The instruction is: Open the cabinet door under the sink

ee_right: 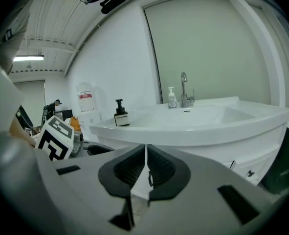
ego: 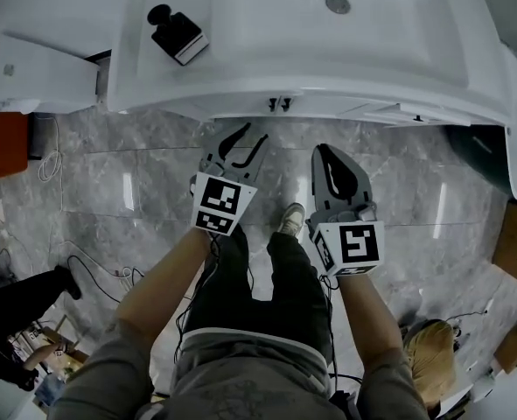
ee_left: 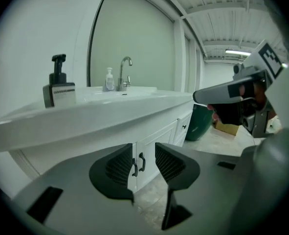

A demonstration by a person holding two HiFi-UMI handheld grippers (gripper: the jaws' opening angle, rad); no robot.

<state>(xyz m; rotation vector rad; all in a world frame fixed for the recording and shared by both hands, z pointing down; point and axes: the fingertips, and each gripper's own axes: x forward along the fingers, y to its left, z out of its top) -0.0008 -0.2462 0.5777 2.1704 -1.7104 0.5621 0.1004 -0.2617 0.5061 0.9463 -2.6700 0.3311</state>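
Cabinet door [ee_left: 154,135] closed, beyond parted left claw [ee_left: 144,156].

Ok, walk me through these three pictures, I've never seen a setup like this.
No robot here: a person holds a two-jaw gripper in each hand. The head view looks down from a camera on the person's head at the white sink. The other two cameras ride on the grippers and look along their jaws. The left gripper is open; the dark cabinet door handles show beyond its jaws, untouched. The right gripper is shut and empty. On the sink stand a black pump bottle, a faucet and a small bottle. Nothing is held.
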